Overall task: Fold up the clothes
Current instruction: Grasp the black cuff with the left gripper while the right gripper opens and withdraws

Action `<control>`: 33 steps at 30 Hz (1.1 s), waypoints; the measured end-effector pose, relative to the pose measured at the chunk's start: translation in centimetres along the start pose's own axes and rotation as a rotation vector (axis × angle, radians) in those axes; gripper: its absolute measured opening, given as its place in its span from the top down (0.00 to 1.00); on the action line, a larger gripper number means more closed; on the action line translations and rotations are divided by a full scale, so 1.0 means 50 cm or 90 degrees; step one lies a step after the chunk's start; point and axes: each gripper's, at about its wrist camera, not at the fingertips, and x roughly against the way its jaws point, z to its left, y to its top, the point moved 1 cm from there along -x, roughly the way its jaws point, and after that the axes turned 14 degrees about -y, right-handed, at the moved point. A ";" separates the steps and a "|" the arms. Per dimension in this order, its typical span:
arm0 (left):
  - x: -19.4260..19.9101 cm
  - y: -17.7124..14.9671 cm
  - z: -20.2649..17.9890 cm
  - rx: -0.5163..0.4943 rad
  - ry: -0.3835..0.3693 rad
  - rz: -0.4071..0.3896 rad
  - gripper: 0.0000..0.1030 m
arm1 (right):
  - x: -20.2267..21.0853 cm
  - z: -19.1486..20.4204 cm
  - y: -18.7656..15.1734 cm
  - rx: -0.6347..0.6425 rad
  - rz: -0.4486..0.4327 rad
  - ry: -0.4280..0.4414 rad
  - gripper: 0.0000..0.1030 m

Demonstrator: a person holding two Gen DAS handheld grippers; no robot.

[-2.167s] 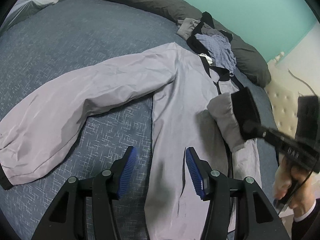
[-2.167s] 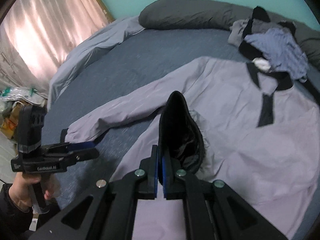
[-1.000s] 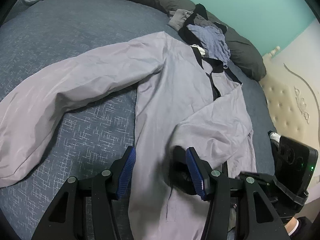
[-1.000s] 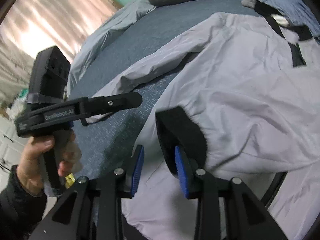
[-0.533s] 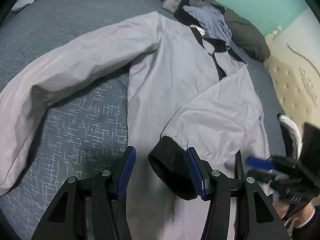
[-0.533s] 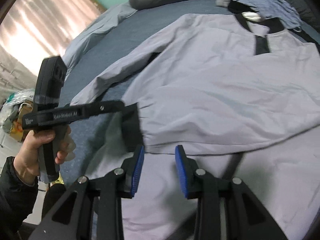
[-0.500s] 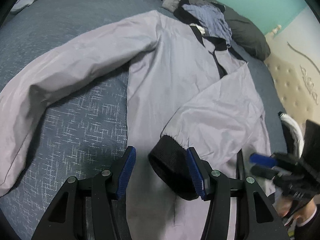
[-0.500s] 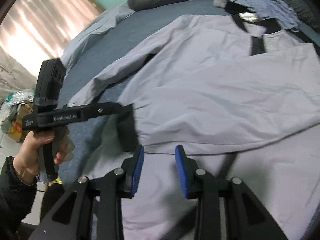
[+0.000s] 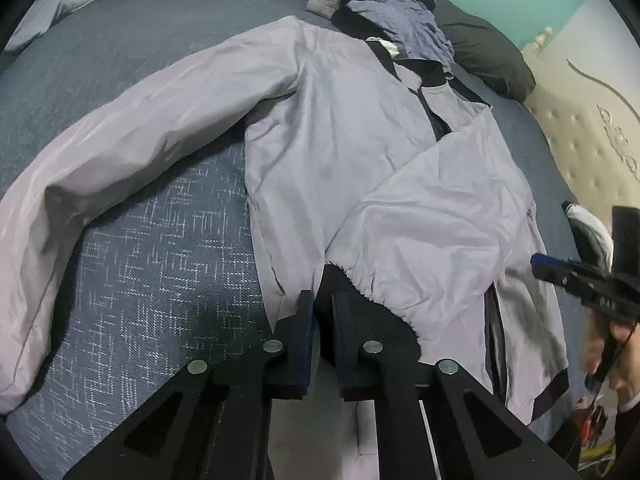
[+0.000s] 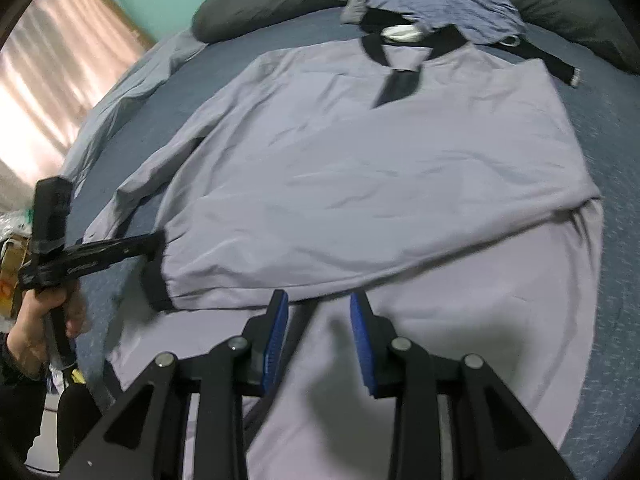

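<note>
A light grey jacket (image 9: 344, 148) with black collar and cuffs lies flat on the blue bed (image 9: 160, 264). Its right sleeve (image 9: 432, 236) is folded across the body; the left sleeve (image 9: 132, 140) stretches out to the left. My left gripper (image 9: 322, 300) is shut on the folded sleeve's black cuff (image 9: 352, 304). In the right wrist view the jacket (image 10: 360, 168) fills the middle, the cuff (image 10: 156, 280) sits at the left with the left gripper (image 10: 154, 246) on it. My right gripper (image 10: 320, 312) is open and empty above the jacket's hem.
A pile of dark and blue clothes (image 9: 400, 20) lies by the collar, before a long dark pillow (image 9: 480, 52). A padded cream headboard (image 9: 592, 152) is at the right. A curtain (image 10: 60, 64) hangs beyond the bed's left side.
My right gripper let go of the cuff after laying the sleeve across the jacket, and drew back. My left gripper closed on that cuff.
</note>
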 end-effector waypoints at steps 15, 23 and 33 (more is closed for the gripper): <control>0.034 0.005 -0.008 -0.003 -0.006 -0.008 0.89 | 0.012 -0.095 0.002 -0.057 -0.013 -0.025 0.69; 0.045 0.001 0.024 0.026 0.030 -0.005 0.88 | 0.018 -0.096 -0.003 -0.060 -0.017 -0.018 0.69; 0.075 0.009 0.027 0.042 0.007 -0.036 0.87 | 0.027 -0.100 0.000 -0.069 -0.024 -0.016 0.69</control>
